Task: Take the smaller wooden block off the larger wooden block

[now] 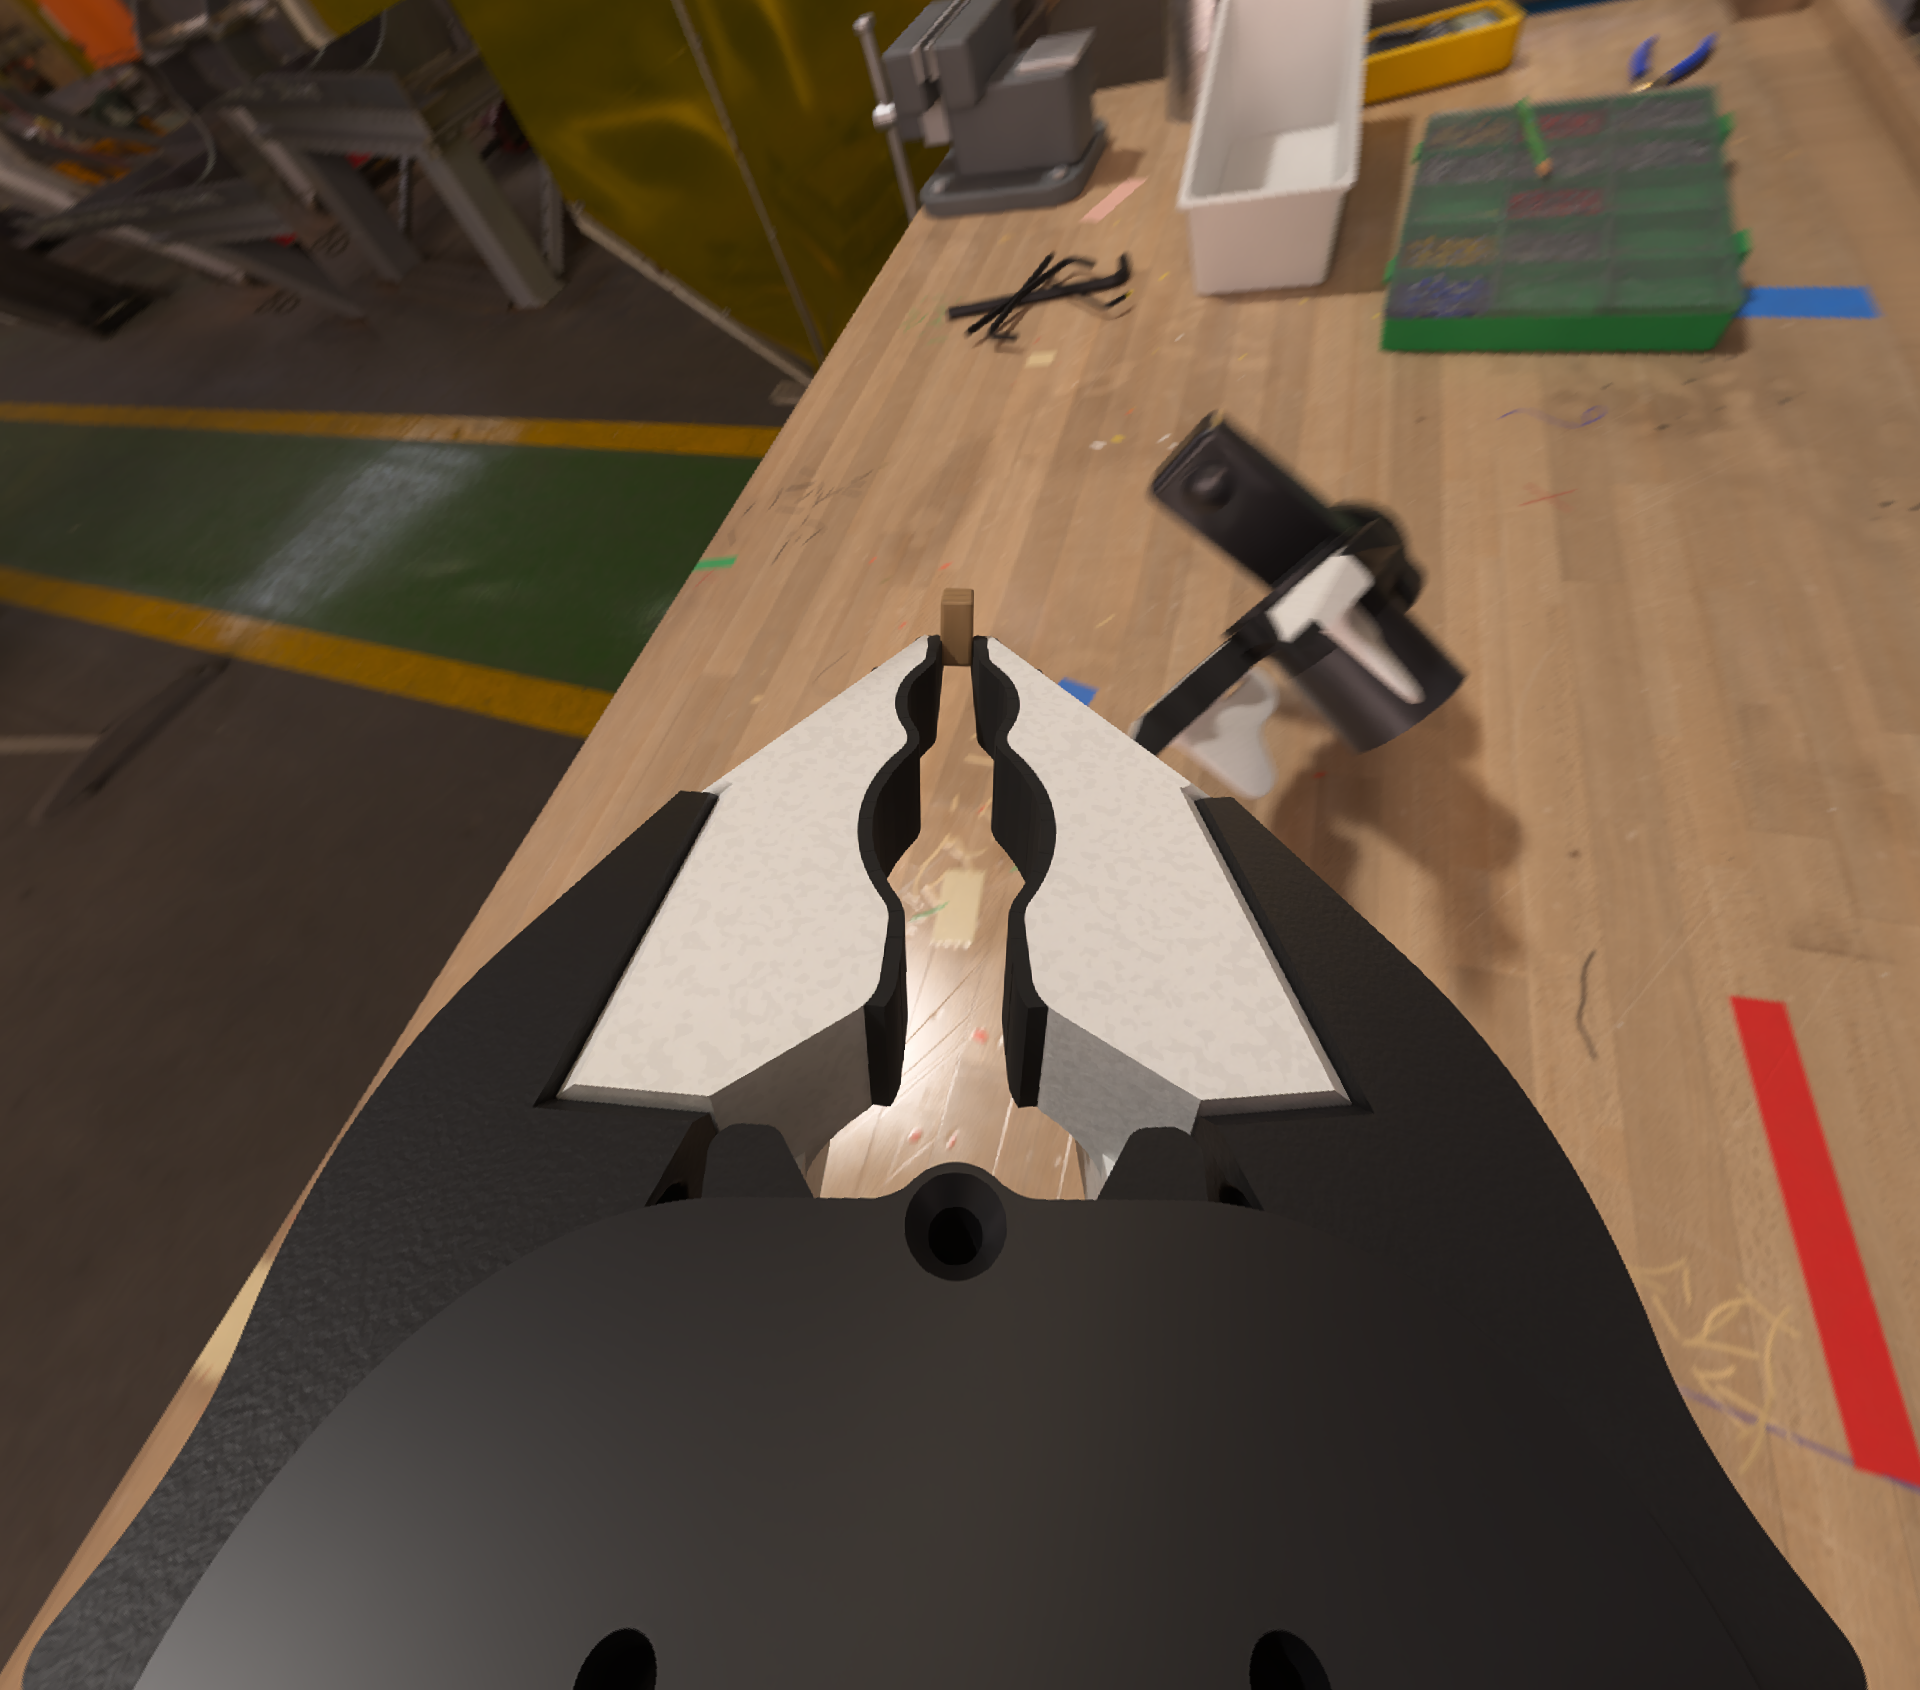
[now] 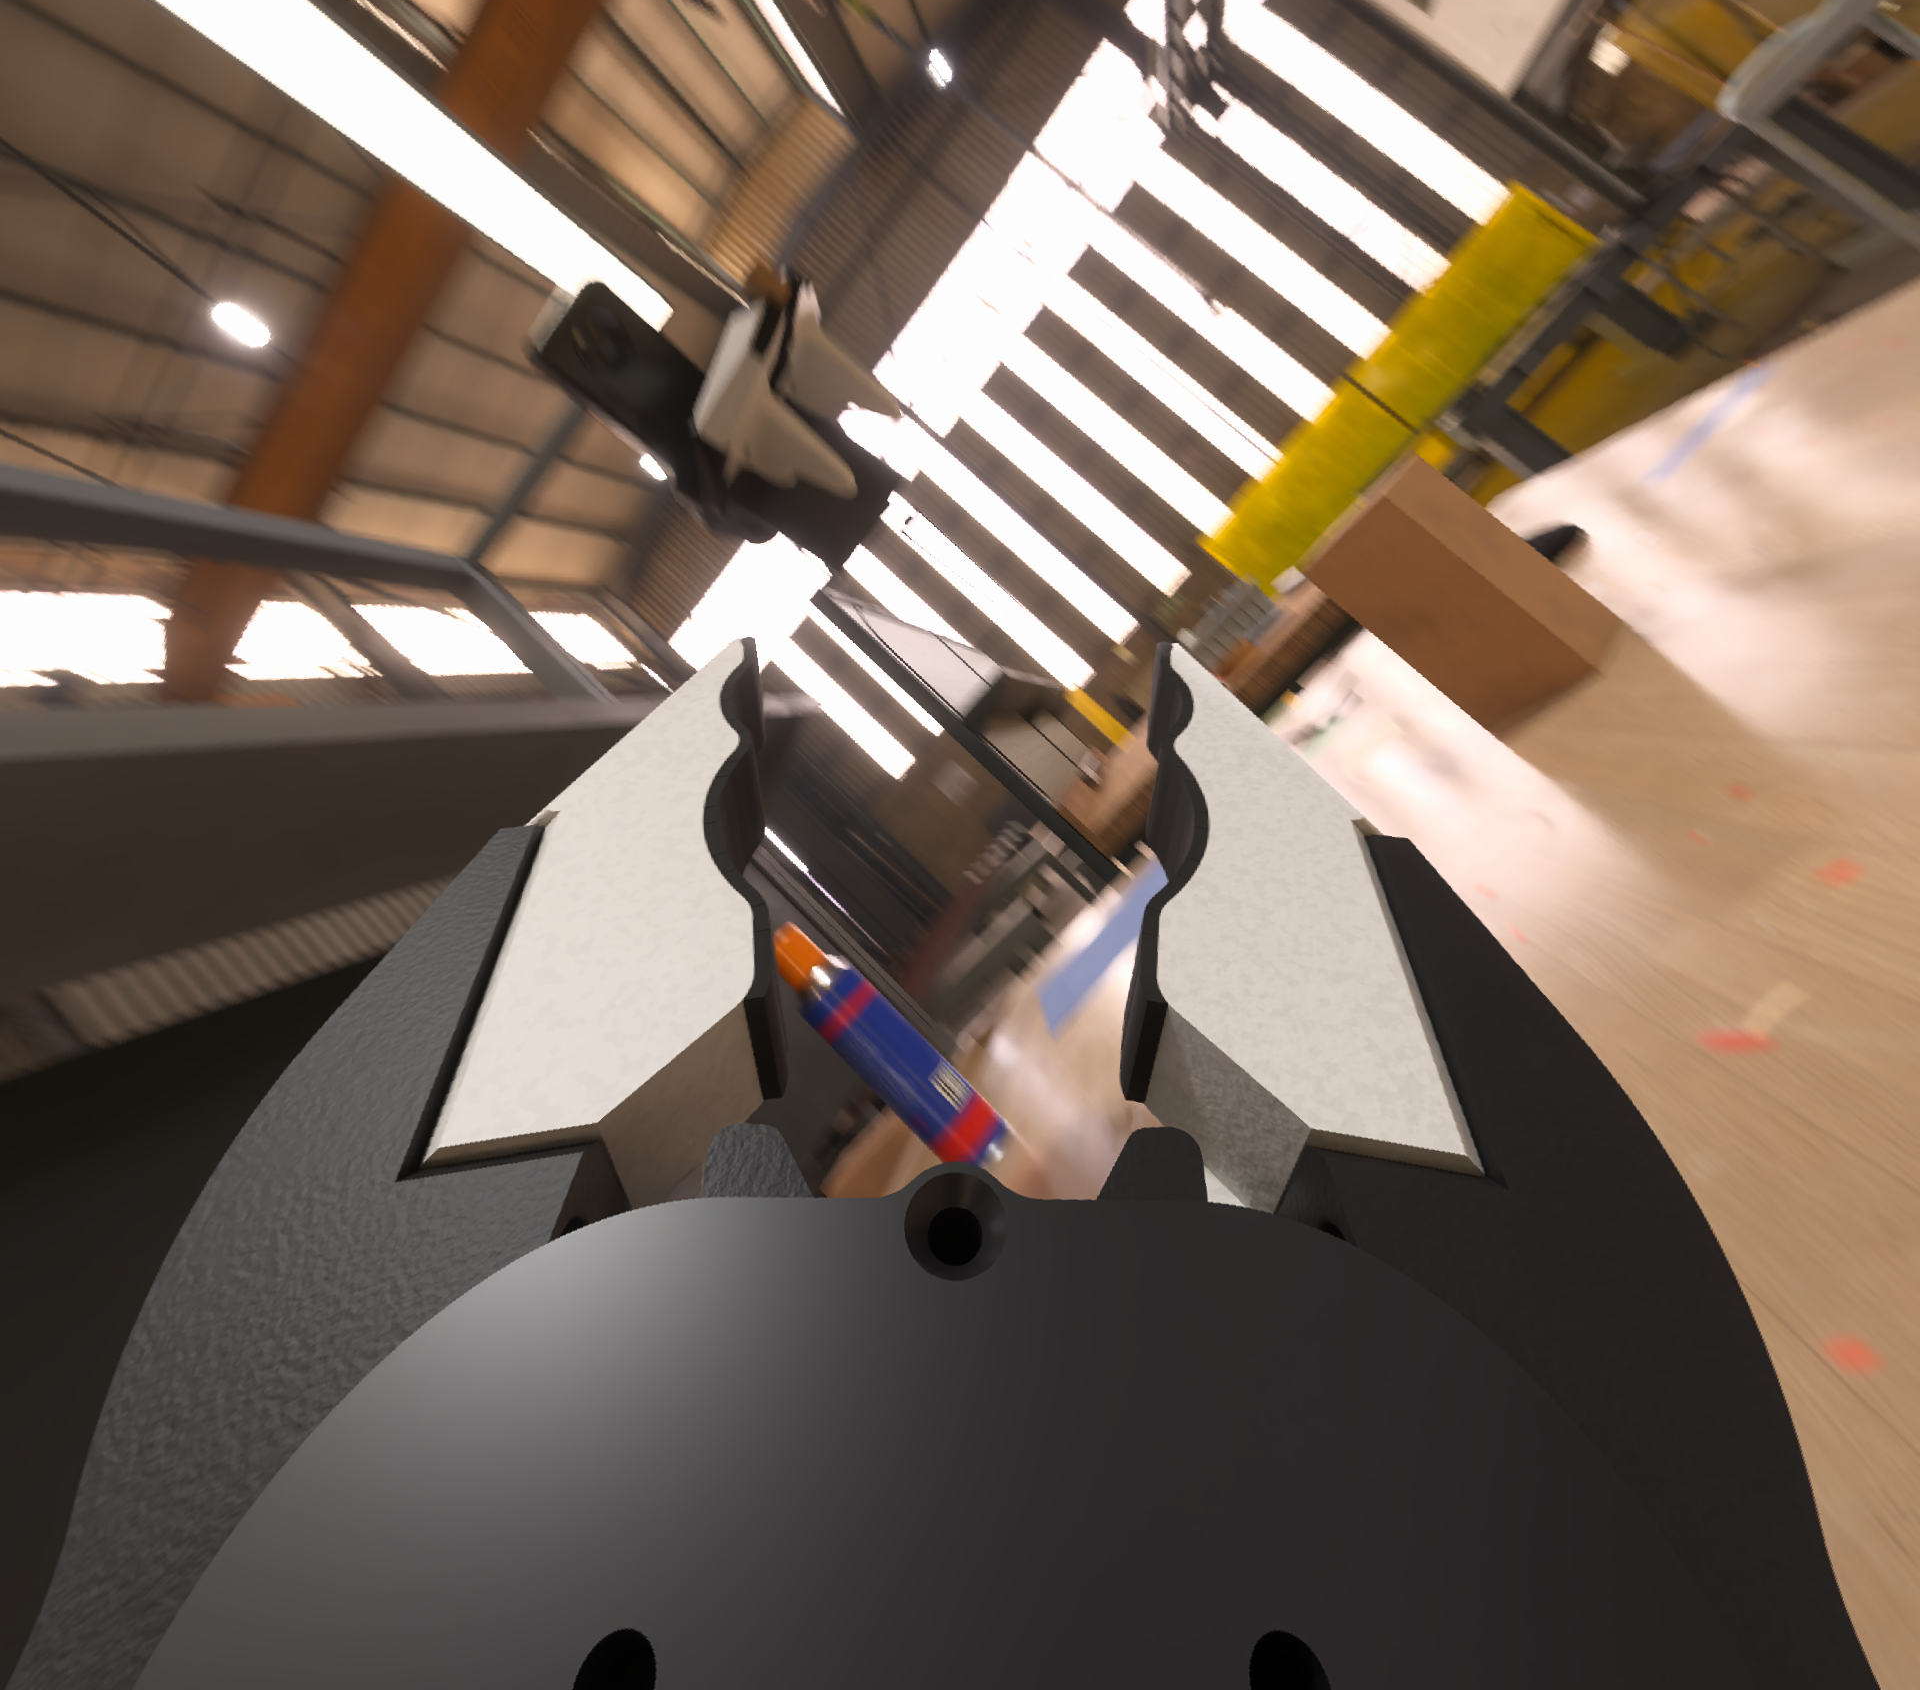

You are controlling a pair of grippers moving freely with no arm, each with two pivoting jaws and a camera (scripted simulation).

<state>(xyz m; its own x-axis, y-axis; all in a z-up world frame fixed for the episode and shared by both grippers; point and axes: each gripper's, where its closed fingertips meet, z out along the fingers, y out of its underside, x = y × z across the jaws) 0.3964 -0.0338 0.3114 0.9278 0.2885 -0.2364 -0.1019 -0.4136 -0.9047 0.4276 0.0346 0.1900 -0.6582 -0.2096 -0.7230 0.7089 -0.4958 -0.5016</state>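
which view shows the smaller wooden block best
The left wrist view: the smaller wooden block sits pinched between the left claw's tips, sharp and centred. The right wrist view shows no more than that claw from afar, the block too small to make out.

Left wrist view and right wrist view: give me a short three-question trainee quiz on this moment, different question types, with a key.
1. True or false: the left gripper is shut on the smaller wooden block.
2. Multiple choice: in the right wrist view, the larger wooden block carries: A) a spray can; B) nothing visible on top; C) a white bin.
3. Fill in: the right gripper has its jaws ____.

Key: 1 true; 2 B; 3 open, with nothing between the fingertips.
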